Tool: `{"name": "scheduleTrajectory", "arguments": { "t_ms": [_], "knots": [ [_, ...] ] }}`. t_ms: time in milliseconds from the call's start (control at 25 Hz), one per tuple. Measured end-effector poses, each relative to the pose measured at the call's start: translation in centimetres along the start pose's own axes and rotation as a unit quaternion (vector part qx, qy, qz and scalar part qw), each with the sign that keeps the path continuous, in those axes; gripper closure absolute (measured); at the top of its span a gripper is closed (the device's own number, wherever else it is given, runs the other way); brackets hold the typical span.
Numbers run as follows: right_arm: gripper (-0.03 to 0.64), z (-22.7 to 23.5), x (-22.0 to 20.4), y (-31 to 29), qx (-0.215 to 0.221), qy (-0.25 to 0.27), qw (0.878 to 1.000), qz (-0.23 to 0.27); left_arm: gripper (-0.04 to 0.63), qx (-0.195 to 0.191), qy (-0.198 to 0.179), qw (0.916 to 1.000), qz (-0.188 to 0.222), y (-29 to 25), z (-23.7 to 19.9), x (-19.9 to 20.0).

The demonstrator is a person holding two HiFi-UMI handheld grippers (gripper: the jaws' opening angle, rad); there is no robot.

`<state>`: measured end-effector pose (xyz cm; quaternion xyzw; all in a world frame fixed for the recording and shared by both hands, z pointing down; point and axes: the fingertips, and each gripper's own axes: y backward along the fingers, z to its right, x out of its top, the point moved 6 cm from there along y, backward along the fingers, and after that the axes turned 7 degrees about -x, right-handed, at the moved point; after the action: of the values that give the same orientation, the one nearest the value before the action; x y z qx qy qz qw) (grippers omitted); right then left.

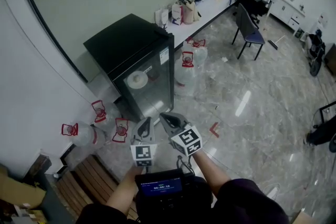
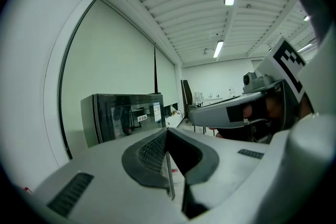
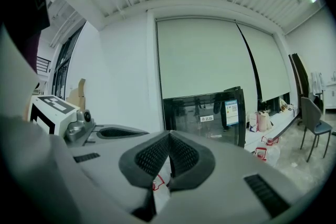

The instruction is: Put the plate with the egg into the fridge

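A small black fridge (image 1: 126, 42) with a glass door stands against the wall, and its door is closed. Through the glass a white round plate (image 1: 137, 80) shows on a shelf; it is too small to tell whether an egg lies on it. My left gripper (image 1: 146, 124) and right gripper (image 1: 167, 118) hover side by side in front of the fridge, a little short of the door. Both are shut with nothing between the jaws. The fridge (image 2: 123, 117) appears beyond the shut left gripper (image 2: 167, 132), and the fridge (image 3: 207, 113) stands ahead of the shut right gripper (image 3: 169, 135).
Several clear water jugs with red handles (image 1: 84, 134) stand on the floor left of the fridge, and more jugs (image 1: 190, 60) on its right. A low white counter (image 1: 205, 13) holds bags. A dark chair (image 1: 249, 31) stands further back. A wooden bench (image 1: 89, 181) is at my lower left.
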<state>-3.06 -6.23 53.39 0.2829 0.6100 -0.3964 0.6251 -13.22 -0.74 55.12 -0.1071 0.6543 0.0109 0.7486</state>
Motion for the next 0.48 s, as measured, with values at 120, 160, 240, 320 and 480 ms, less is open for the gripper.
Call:
{"name": "scheduleTrajectory", "arguments": {
  "t_ms": [120,160,240,320,480],
  "knots": [
    [0.609,0.16,-0.07,0.16,-0.003,0.000,1.000,-0.001,0.586,-0.004,0.002,1.0000,-0.004,-0.17,0.27,0.05],
    [0.609,0.23,-0.13,0.19,-0.004,0.001,1.000,-0.001,0.586,-0.005,0.002,1.0000,-0.005,-0.26,0.34,0.04],
    [0.609,0.35,-0.17,0.18,-0.007,0.000,1.000,0.000,0.586,-0.007,0.003,1.0000,-0.005,-0.42,0.39,0.00],
    [0.609,0.40,-0.17,0.18,-0.010,0.001,1.000,0.000,0.586,-0.008,0.004,0.9999,-0.006,-0.49,0.41,-0.04],
    [0.609,0.58,-0.26,0.19,-0.015,0.005,1.000,-0.001,0.586,-0.008,0.007,0.9999,0.000,-0.70,0.46,-0.09]
  ]
}}
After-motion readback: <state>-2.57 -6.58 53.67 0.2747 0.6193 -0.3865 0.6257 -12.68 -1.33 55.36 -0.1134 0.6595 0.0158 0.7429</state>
